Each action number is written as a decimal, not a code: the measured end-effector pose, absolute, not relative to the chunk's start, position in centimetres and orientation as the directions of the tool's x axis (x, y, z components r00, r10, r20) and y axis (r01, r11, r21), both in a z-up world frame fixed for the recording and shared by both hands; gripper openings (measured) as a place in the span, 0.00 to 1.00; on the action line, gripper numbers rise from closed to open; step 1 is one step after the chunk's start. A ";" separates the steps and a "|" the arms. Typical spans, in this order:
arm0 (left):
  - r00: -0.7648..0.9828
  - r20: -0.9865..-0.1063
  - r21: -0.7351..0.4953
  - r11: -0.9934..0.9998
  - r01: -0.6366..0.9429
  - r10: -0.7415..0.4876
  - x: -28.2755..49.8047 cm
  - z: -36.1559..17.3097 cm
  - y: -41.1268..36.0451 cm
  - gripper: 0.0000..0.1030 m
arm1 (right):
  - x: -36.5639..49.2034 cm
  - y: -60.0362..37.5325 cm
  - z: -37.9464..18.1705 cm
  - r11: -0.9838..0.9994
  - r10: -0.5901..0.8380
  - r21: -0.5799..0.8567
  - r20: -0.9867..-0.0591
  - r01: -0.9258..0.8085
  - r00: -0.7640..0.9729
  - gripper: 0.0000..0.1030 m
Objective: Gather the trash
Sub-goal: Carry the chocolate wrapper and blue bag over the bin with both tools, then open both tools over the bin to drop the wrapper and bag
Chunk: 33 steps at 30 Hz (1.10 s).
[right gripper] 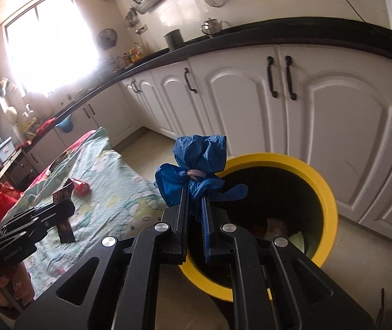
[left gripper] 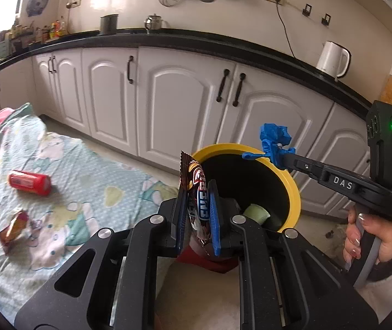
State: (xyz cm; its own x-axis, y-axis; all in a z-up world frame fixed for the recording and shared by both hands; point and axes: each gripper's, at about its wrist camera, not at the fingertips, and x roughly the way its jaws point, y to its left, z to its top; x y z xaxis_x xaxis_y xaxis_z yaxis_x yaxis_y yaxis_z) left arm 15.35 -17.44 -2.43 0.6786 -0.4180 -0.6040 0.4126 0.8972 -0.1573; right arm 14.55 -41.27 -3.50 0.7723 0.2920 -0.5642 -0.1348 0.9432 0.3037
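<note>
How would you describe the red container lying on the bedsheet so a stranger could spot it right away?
Find the pale green cartoon-print bedsheet spread left of the yellow-rimmed bin. On it lies a red cylindrical container, tipped on its side. Unlike the crumpled orange wrapper nearer the camera, it is smooth, solid red and rounded.

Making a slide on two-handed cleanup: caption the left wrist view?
Left gripper holds a snack wrapper near the yellow bin; right gripper holds blue plastic above it.
</note>
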 end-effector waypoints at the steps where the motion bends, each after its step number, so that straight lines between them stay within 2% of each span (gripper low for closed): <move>1: 0.674 -0.605 -0.161 0.894 0.418 -0.424 15.4 -2.5 -17.7 0.09 | 14.5 -41.5 -3.6 0.944 0.287 0.305 -0.566 -0.127 0.772 0.08; 33: 0.559 -0.671 -0.192 0.842 0.504 -0.487 21.0 -6.8 -25.4 0.10 | 14.5 -46.9 -9.0 0.937 0.215 0.347 -0.665 0.040 0.715 0.08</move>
